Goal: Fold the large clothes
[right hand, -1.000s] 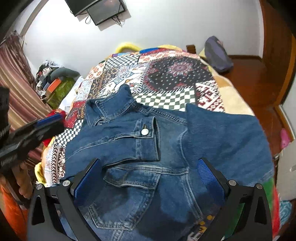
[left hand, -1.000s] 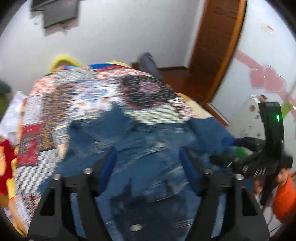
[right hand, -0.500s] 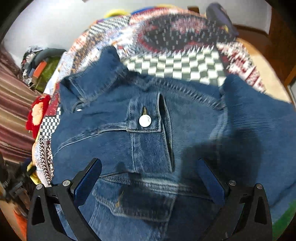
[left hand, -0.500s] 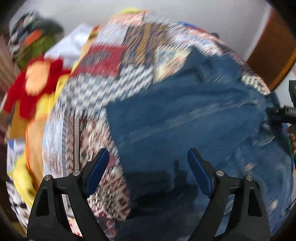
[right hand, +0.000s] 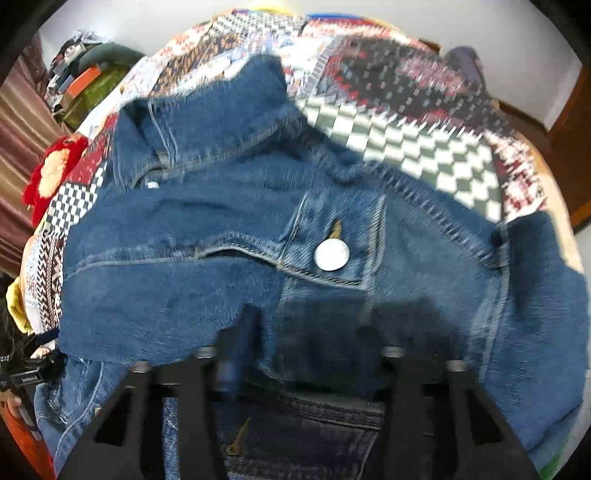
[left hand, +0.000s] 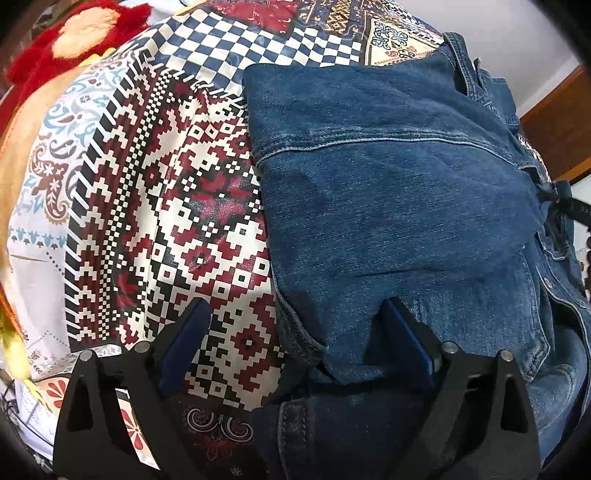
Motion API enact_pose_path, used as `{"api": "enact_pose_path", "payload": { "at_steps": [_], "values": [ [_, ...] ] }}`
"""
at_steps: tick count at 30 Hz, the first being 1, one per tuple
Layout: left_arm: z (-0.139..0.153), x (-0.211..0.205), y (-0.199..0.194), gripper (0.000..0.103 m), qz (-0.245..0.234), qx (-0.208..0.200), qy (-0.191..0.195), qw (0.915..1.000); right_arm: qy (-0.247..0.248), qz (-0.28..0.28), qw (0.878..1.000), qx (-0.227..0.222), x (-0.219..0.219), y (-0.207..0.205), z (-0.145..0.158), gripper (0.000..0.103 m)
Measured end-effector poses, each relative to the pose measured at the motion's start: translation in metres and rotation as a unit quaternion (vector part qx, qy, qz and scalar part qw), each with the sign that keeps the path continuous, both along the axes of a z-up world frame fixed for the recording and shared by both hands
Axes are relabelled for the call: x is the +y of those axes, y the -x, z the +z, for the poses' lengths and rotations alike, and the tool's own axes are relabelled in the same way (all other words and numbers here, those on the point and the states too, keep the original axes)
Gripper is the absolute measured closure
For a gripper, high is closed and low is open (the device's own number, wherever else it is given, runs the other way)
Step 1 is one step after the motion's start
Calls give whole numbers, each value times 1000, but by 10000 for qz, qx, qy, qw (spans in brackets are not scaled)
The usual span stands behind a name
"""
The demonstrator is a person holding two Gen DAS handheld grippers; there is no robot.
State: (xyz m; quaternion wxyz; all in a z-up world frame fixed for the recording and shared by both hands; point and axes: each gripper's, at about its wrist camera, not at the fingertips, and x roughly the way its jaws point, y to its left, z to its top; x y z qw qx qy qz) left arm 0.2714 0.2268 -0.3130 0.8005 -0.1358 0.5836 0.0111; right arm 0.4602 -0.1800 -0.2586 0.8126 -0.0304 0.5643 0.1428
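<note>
A blue denim jacket (left hand: pixel 399 206) lies on a patchwork quilt (left hand: pixel 177 206), one sleeve folded across its front. My left gripper (left hand: pixel 295 325) is open, low over the jacket's left edge, one finger over the quilt and one over the denim. In the right wrist view the jacket (right hand: pixel 258 229) fills the frame, with the sleeve cuff and its silver button (right hand: pixel 331 254) at the centre. My right gripper (right hand: pixel 314 332) is open, close over the denim just below the cuff. The right view is blurred.
A red and orange plush toy (left hand: pixel 66 33) lies at the quilt's far left; it also shows in the right wrist view (right hand: pixel 51 173). Piled clothes and boxes (right hand: pixel 85 77) stand beyond the bed. A wooden door (left hand: pixel 561 122) is at the right.
Both grippers have dropped close to the jacket. The left one swung to the jacket's left edge. The right one moved down toward the folded sleeve cuff. Both stay open.
</note>
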Motion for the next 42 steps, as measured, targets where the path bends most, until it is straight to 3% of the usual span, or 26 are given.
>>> {"api": "enact_pose_path", "payload": {
  "at_steps": [4, 9, 15, 19, 27, 29, 30, 31, 32, 33, 37, 42],
  "values": [
    [7, -5, 2, 8, -73, -62, -145, 9998, -326, -2, 9992, -228, -8, 5, 28, 82],
    [10, -7, 7, 8, -81, -37, -146, 9999, -671, 120, 9952, -707, -12, 23, 77, 82],
    [11, -11, 16, 8, 2, -14, -147, 9999, -483, 401, 9908, -1195, -17, 56, 113, 82],
    [16, -16, 22, 8, -33, -24, -255, 9997, -24, 500, 9924, -1126, -24, 65, 93, 82],
    [29, -15, 26, 8, -24, -88, -441, 9990, 358, 483, 9979, -218, -39, 62, 13, 81],
    [35, -14, 28, 8, -7, -138, -493, 9987, 593, 616, 9957, -362, -36, 68, 9, 72],
    [39, -14, 28, 8, -13, -177, -519, 9985, 893, 680, 9922, -547, -33, 71, 10, 57],
    [44, -15, 29, 9, -31, -229, -551, 9982, 1116, 686, 9893, -649, -31, 73, 11, 36],
    [52, -16, 29, 9, -56, -320, -600, 9977, 1565, 673, 9815, -871, -30, 76, 12, 27],
    [59, -16, 29, 9, -71, -403, -635, 9971, 1703, 688, 9780, -986, -30, 78, 14, 21],
    [94, -26, 23, 8, -141, -797, -816, 9934, 1582, 753, 9788, -1062, -37, 85, 27, 21],
    [135, -50, -2, 8, -312, -1313, -1000, 9858, 1063, 462, 9849, -1284, -51, 91, 63, 21]
  ]
}}
